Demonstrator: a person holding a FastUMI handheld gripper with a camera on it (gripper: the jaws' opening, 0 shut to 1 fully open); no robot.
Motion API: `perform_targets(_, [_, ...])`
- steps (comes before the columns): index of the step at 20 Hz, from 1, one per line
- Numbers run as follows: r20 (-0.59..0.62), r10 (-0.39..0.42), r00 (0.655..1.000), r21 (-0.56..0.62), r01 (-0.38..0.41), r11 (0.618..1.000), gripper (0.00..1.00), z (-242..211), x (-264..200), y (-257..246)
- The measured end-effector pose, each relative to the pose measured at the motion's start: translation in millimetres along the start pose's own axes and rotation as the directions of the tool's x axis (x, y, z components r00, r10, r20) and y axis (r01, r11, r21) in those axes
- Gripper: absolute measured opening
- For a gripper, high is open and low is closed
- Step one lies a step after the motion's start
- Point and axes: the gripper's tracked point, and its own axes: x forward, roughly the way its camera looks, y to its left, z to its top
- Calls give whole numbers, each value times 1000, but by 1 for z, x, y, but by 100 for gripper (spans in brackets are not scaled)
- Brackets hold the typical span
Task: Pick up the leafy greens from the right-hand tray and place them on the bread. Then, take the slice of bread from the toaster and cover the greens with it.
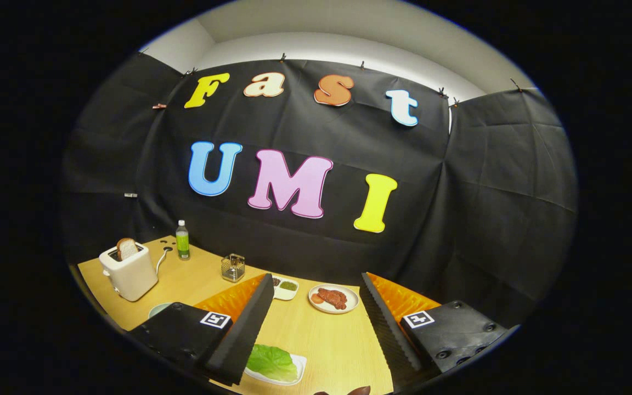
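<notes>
Lettuce leaves (272, 362) lie on a white tray (297, 368) between the fingers of the hand-held gripper (316, 315), spread wide and empty; bread slice (127, 248) stands in the toaster (129, 271) beyond.

— What do your tongs (316, 323) have between them?

— Nothing; they stand wide apart above the desk (321, 334). The leafy greens (272, 362) lie on a white tray (298, 368) near you, just beside the left finger.

— And further off?

— Beyond the fingers you see a plate of meat (333, 298) and a small two-part dish (286, 287). Far left stands the toaster (128, 271) with a slice of bread (127, 248) poking out, then a bottle (182, 240) and a small wire holder (233, 267).
</notes>
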Motion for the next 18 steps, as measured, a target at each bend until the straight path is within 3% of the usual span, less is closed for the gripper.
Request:
perform_targets(4, [-146, 115, 983, -26, -120, 992, 98, -43, 11, 30])
perform_targets(7, [-287, 195, 938, -7, -205, 979, 98, -95, 21, 51])
perform_targets(12, [-473, 256, 843, -8, -295, 956, 97, -177, 31, 72])
perform_targets(18, [-653, 311, 690, 27, -390, 921, 92, -273, 38, 95])
